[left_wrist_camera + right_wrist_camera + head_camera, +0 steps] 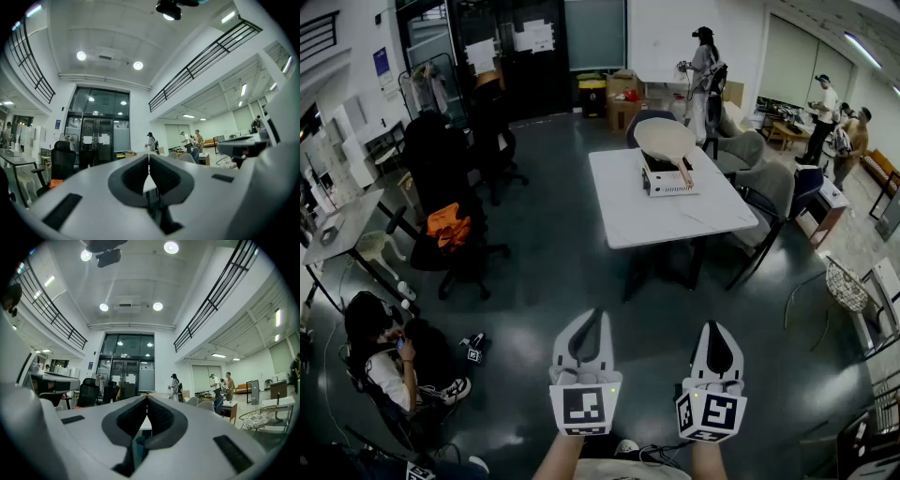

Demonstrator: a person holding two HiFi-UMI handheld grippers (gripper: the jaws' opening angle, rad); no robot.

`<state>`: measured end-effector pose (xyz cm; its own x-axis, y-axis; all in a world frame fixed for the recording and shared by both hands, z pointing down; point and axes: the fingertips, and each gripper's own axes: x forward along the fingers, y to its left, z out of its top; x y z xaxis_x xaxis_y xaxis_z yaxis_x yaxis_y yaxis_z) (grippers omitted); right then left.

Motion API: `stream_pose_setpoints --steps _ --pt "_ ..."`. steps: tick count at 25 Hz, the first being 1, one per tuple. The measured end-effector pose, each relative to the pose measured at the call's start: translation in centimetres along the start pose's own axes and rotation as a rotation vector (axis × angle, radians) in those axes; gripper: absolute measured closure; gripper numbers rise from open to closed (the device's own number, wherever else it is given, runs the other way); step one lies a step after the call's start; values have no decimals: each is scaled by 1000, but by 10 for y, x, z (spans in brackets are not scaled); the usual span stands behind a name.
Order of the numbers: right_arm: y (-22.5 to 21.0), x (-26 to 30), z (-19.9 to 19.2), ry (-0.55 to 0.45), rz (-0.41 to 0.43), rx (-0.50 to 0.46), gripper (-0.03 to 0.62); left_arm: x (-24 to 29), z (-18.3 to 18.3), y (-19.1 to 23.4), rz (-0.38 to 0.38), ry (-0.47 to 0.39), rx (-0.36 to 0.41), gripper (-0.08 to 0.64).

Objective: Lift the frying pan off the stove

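Observation:
A pale frying pan point(666, 141) with a wooden handle rests on a small white stove point(667, 178) on the white table point(656, 220), far ahead of me in the head view. My left gripper point(592, 315) and right gripper point(716, 328) are held side by side over the dark floor, well short of the table. Both are shut with nothing between their jaws. In the left gripper view point(149, 157) and the right gripper view point(146, 399) the jaw tips meet, and the table edge shows just beyond them.
Black office chairs point(455, 225) stand left of the table, grey chairs point(773, 192) at its right. A person point(389, 361) sits on the floor at lower left. Other people point(705, 75) stand at the back and far right. A wire basket point(847, 286) sits at right.

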<state>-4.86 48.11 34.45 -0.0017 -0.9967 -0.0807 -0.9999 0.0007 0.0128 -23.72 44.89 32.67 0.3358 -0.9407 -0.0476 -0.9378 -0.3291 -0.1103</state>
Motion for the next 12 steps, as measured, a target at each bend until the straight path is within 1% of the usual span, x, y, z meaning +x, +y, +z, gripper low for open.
stream_pose_setpoints --steps 3,6,12 --pt "0 -1 2 0 5 -6 577 0 -1 -2 -15 -8 45 541" --pt "-1 -3 0 4 4 -6 577 0 0 -3 -16 -5 39 541" --pt "-11 -10 -3 0 -4 -6 577 0 -5 -13 -35 3 59 541"
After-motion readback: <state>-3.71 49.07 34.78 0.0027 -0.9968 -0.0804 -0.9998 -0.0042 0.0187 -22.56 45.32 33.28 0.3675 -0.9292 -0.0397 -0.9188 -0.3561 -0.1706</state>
